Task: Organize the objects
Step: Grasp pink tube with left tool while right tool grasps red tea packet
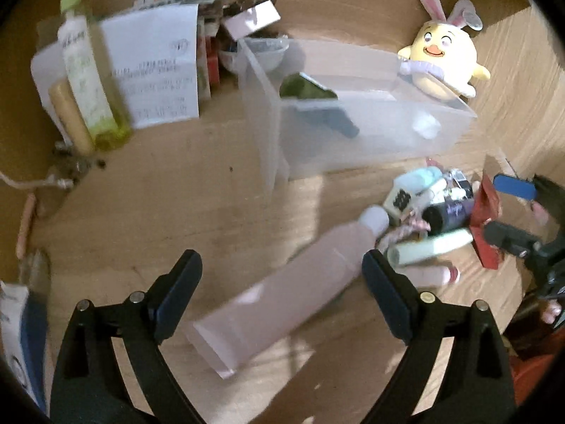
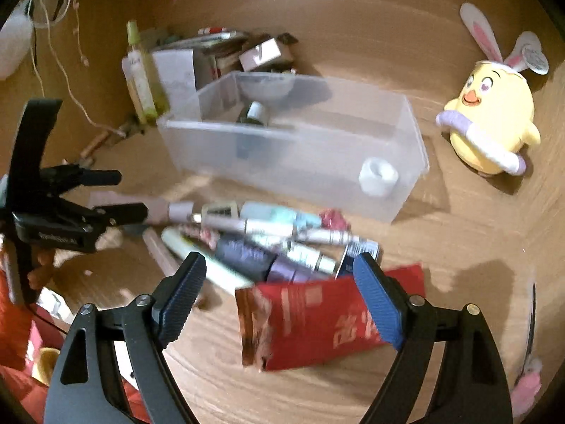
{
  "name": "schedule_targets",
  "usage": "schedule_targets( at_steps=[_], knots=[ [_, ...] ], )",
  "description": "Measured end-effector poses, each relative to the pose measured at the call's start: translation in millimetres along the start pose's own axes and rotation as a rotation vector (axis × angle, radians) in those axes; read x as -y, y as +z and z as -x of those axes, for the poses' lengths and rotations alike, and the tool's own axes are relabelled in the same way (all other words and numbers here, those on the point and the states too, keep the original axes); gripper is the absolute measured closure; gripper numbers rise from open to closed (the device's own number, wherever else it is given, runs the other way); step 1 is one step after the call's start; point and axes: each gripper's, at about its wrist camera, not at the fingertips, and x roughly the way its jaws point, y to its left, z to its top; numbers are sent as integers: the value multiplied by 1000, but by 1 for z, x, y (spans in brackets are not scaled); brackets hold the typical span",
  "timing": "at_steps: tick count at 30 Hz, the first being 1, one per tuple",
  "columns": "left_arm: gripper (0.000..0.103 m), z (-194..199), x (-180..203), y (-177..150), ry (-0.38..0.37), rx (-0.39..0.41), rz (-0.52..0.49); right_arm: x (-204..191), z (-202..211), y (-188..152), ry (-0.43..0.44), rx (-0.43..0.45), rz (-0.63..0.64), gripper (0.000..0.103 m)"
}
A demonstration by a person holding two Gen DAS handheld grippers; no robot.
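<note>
A pink tube [image 1: 293,282] lies flat on the wooden table, between the fingers of my left gripper [image 1: 282,268], which stands open without touching it. A pile of small cosmetic tubes and bottles [image 1: 434,208] [image 2: 275,243] lies in front of a clear plastic bin [image 1: 353,148] [image 2: 317,176]. The bin holds a dark bottle [image 2: 247,141] and a white cap [image 2: 378,176]. My right gripper [image 2: 280,268] is open over a red packet [image 2: 328,321]. The left gripper [image 2: 116,194] shows in the right wrist view, straddling the pink tube [image 2: 166,210].
A yellow chick plush with rabbit ears [image 1: 441,67] [image 2: 494,123] stands right of the bin. Behind the bin to the left are a green spray bottle [image 1: 88,81] [image 2: 141,77], papers [image 1: 155,70] and small boxes. A wooden wall closes the right side.
</note>
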Motion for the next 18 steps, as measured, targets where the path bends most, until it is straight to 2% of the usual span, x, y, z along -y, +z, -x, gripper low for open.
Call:
schedule_targets(
  at_steps=[4,6,8,13,18],
  knots=[
    [13,6,1,-10,-27,11,13,7,-2,-15,-19,-22,-14,22],
    [20,8,3,-14,-31,11,9,14,-1,-22,-26,-31,-29,32],
    [31,11,5,-16,-28,11,6,22,2,-29,-16,-34,-54,37],
    [47,23,11,-21,-48,18,20,38,15,-41,-54,-28,-75,48],
    [48,32,29,-28,-80,18,-14,59,23,-51,-126,-39,-102,48]
  ],
)
